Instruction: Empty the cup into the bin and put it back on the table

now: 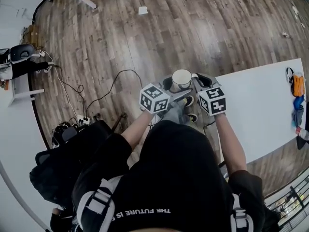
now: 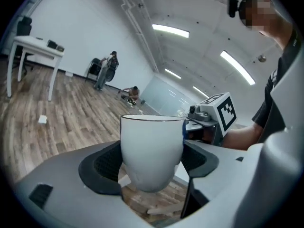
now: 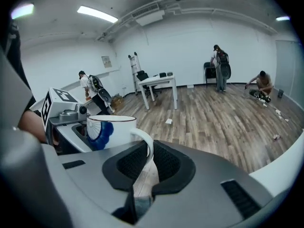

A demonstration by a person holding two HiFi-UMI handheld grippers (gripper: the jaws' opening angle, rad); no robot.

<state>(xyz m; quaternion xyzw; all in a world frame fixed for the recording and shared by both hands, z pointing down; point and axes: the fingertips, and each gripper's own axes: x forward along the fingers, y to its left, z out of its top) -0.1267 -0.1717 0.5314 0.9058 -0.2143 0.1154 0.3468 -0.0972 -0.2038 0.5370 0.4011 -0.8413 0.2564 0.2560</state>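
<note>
Bright, even glow from ceiling strip lights [image 2: 170,31]; strong fisheye distortion at edges.

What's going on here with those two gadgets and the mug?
A person holds a two-jaw gripper in each hand, and both are on one white cup. The left gripper clamps the cup's body, while the right gripper pinches its handle. The cup is upright, held in the air over the wooden floor, just off the edge of the white table. I can't make out a bin in any view.
</note>
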